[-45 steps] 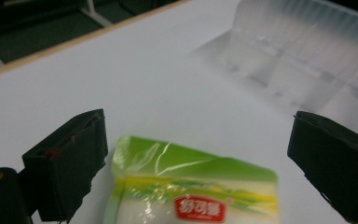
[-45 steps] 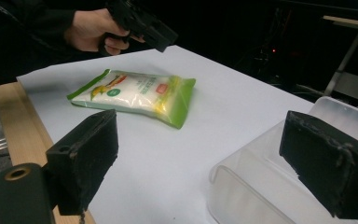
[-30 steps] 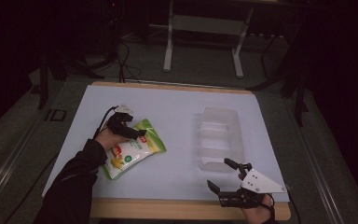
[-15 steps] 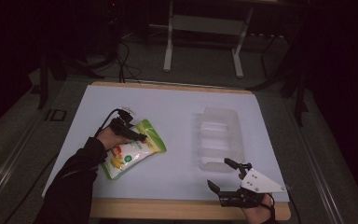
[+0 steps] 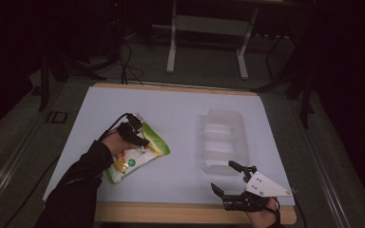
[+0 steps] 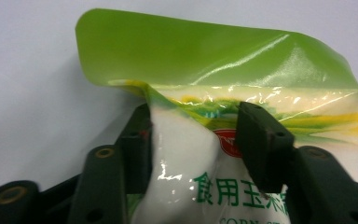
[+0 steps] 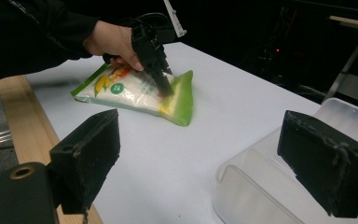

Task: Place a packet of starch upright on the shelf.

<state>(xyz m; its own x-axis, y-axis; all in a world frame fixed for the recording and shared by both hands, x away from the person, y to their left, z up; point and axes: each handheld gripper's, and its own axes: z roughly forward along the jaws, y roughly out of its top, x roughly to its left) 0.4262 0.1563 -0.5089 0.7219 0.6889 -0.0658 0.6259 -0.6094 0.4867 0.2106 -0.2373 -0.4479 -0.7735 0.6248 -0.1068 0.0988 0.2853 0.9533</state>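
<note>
Our left claw (image 5: 140, 139) sits on the bag (image 5: 138, 154), and its jaws have just been closing on it. In the left claw view the two black jaws stand either side of a raised ridge of the white plastic (image 6: 186, 154); the film bulges up between them and is creased at the pads, so we read it as pinched, near the bag's green end (image 6: 205, 56). The green strip curls up off the surface beyond the jaws. Green printed characters run across the white part just below the pinch.

From the right claw view our left hand (image 7: 114, 42) comes down at a slant from above, with the claw tips pressed into the bag close to its green end. The bag lies flat on the counter (image 5: 180, 109), on its left half, slanted, with the green end pointing toward the middle and the other end toward the near edge.

Our right claw (image 5: 232, 179) is well apart from all this, at the near right corner of the counter, spread wide with nothing between its jaws. It hovers just in front of the clear tray (image 5: 223, 137), which stands on the right half of the counter. In the right claw view the tray's rim (image 7: 242, 163) lies between the two open jaws, farther off.
</note>
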